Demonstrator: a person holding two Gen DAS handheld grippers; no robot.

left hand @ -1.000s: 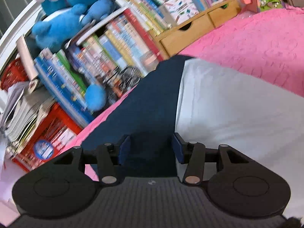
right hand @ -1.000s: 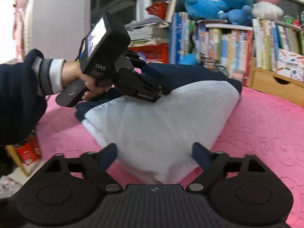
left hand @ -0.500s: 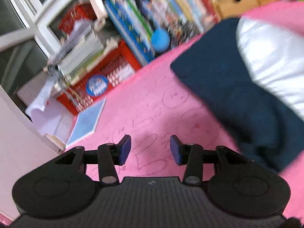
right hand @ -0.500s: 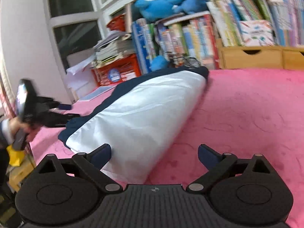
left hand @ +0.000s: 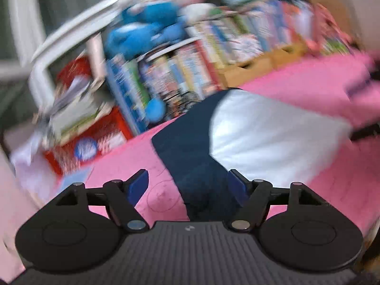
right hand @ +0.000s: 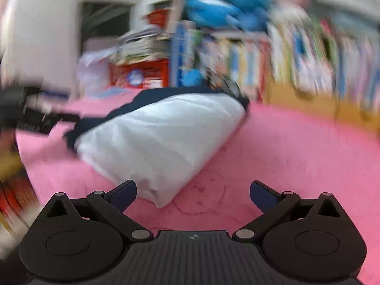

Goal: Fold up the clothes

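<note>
Left gripper (left hand: 187, 185) low centre, jaws opening over the garment's (left hand: 261, 130) navy end, pads clear. Right gripper (right hand: 192, 193) spread wide, empty, white corner just above. Garment lies mid-frame on the pink bed (right hand: 296, 154).

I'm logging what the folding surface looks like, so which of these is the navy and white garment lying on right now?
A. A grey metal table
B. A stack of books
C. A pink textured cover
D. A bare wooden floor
C: the navy and white garment lies flat on the pink textured cover, which spreads around it on every visible side in both wrist views.
</note>
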